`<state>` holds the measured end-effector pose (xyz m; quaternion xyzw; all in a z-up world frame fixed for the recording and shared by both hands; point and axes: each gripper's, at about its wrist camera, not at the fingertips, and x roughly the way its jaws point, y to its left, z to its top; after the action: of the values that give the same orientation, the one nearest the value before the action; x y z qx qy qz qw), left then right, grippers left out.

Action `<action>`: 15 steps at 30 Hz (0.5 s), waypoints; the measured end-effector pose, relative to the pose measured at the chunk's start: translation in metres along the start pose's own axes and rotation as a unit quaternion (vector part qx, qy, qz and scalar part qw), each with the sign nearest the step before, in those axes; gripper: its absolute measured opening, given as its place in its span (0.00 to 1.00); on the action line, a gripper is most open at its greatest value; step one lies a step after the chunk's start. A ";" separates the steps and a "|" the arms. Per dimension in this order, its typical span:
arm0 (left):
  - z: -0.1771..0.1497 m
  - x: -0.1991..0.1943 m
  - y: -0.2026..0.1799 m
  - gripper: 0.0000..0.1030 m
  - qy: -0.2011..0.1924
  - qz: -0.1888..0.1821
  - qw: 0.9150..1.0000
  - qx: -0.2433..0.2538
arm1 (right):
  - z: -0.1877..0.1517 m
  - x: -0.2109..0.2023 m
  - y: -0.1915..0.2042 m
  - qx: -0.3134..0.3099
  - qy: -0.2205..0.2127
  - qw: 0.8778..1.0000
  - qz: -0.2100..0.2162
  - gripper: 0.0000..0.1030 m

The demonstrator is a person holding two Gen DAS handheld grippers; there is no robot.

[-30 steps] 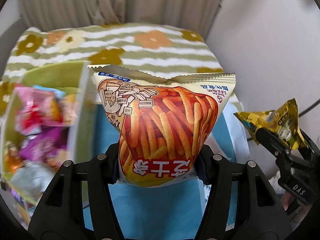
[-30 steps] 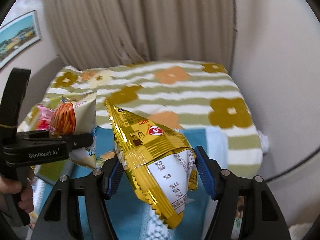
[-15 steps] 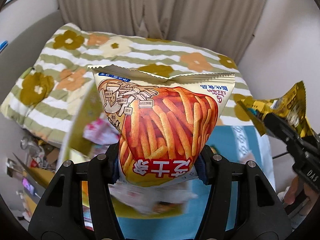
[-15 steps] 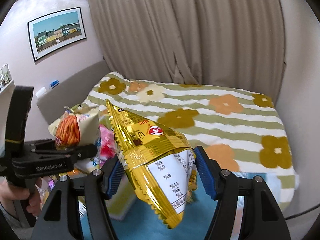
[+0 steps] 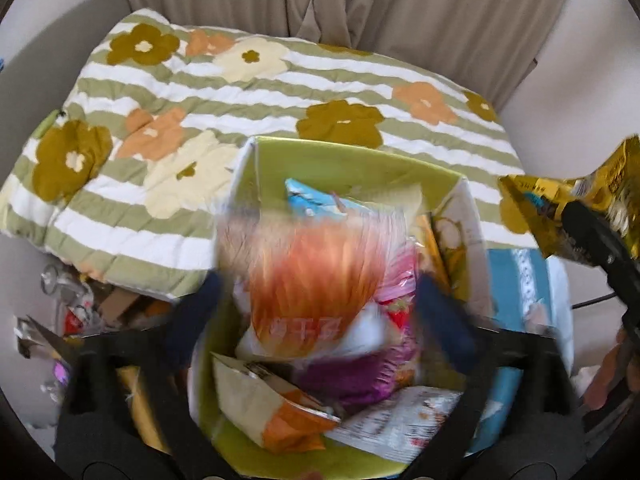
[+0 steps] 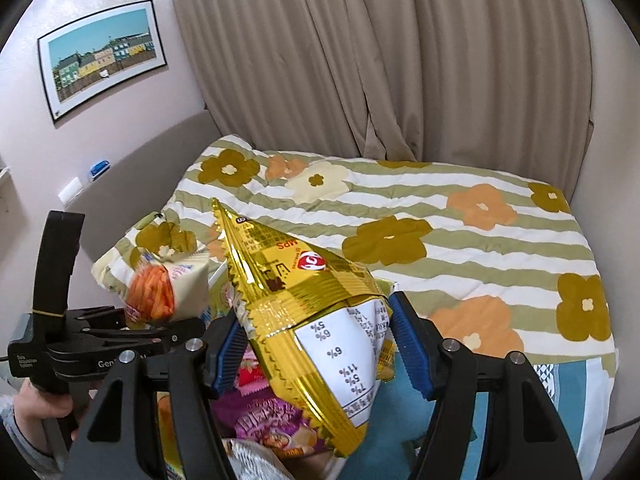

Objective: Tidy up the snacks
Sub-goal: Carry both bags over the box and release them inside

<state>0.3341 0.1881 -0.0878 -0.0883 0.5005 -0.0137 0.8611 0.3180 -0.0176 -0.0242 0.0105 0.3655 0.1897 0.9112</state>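
Observation:
My left gripper [image 5: 316, 312] is over a green box [image 5: 352, 164] full of snack packets. Its jaws stand wide apart and blurred. The orange fries bag [image 5: 320, 272] is a blur between them, free of the pads, above the box. In the right wrist view the fries bag [image 6: 168, 292] shows beside the left gripper [image 6: 172, 330]. My right gripper [image 6: 316, 352] is shut on a gold foil bag [image 6: 304, 292], held in the air right of the box. The gold bag also shows in the left wrist view [image 5: 576, 208].
The box stands on a blue cloth [image 5: 516, 280] at the foot of a bed with a flowered striped quilt [image 5: 200, 92]. Curtains [image 6: 380, 60] hang behind. Clutter [image 5: 80, 312] lies on the floor left of the box. A purple packet [image 6: 268, 420] lies in the box.
The left gripper has tipped down over the green box and opened; the fries bag has left its pads and is dropping. The right gripper still holds the gold bag and has tilted up slightly.

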 end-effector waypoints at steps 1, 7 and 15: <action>0.000 -0.001 0.001 1.00 -0.004 -0.004 1.000 0.003 | 0.001 0.003 0.001 0.001 0.002 1.000 -0.004 0.61; -0.011 0.003 0.010 1.00 0.005 -0.030 0.999 0.022 | 0.007 0.021 0.007 0.004 0.011 1.000 -0.015 0.61; -0.012 0.006 0.010 1.00 0.006 -0.038 0.998 0.039 | 0.015 0.055 0.014 -0.013 0.029 0.999 -0.031 0.61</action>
<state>0.3260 0.1959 -0.1007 -0.0736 0.5012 -0.0668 0.8596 0.3594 0.0171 -0.0477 -0.0182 0.3898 0.1660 0.9056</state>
